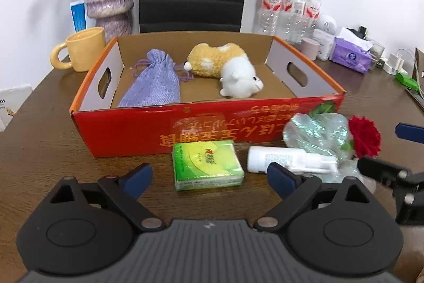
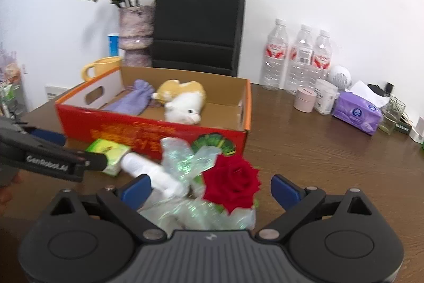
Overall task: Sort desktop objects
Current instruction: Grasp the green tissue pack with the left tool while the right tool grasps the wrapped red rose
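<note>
Both our grippers, left [image 1: 209, 175] and right [image 2: 210, 188], stand spread and grasp nothing. Behind them we see the red cardboard box [image 1: 212, 123], then the cellophane-wrapped red rose [image 2: 231, 183], white spray bottle [image 1: 286, 159] and green tissue pack [image 1: 208, 165] on the brown wooden table [image 1: 53, 150].

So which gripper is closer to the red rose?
Right. The right gripper has the red rose between its open fingers. The left gripper is off to the side, around the green tissue pack.
</note>
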Demonstrator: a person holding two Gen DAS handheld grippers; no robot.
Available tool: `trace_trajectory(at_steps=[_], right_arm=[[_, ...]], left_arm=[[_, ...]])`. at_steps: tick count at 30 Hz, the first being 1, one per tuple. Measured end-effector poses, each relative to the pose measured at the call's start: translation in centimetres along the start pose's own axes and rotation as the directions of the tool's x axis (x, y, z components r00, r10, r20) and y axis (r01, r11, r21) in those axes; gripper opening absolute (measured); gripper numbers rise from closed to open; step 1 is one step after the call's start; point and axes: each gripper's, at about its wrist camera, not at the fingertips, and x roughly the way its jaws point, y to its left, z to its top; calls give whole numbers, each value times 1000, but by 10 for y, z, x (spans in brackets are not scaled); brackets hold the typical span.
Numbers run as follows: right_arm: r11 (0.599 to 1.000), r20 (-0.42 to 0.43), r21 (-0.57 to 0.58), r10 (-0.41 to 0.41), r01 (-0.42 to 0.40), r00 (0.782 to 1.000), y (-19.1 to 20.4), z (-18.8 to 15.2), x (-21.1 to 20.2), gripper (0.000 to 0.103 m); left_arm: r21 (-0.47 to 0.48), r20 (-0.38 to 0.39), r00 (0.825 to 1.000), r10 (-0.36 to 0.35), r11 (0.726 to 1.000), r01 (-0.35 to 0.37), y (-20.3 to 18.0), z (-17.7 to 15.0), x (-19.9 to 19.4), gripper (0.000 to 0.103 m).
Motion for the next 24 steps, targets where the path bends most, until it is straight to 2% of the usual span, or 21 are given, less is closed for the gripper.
trace_trajectory(at_steps=[5,10,14,17,19,22,24], right_arm=[[998,-28,60,0,2,1000,-17,3,16,86],[995,-52,98,37,-32,998,-26,2,29,81],[993,-74,105,55,-47,996,-27,0,38,72],[991,-77,121,67,-57,995,-29,-2,41,57],[989,-79,130,73,-62,994,-31,-3,42,55],[987,-73,141,82,-71,994,-33,-5,41,50],[987,-63,143,83,-74,995,-33,-6,39,48]], left_arm=[[-6,-37,999,7,1000,-7,4,4,17,95],[7,-50,998,49,999,-48,2,8,31,94],[5,-75,995,64,998,-64,0,8,43,93],[8,-85,994,74,997,-74,0,6,49,91],[12,-72,994,78,997,-77,0,6,49,80],[11,-65,995,77,997,-76,2,7,47,69],[14,-64,995,72,997,-72,3,7,45,67]])
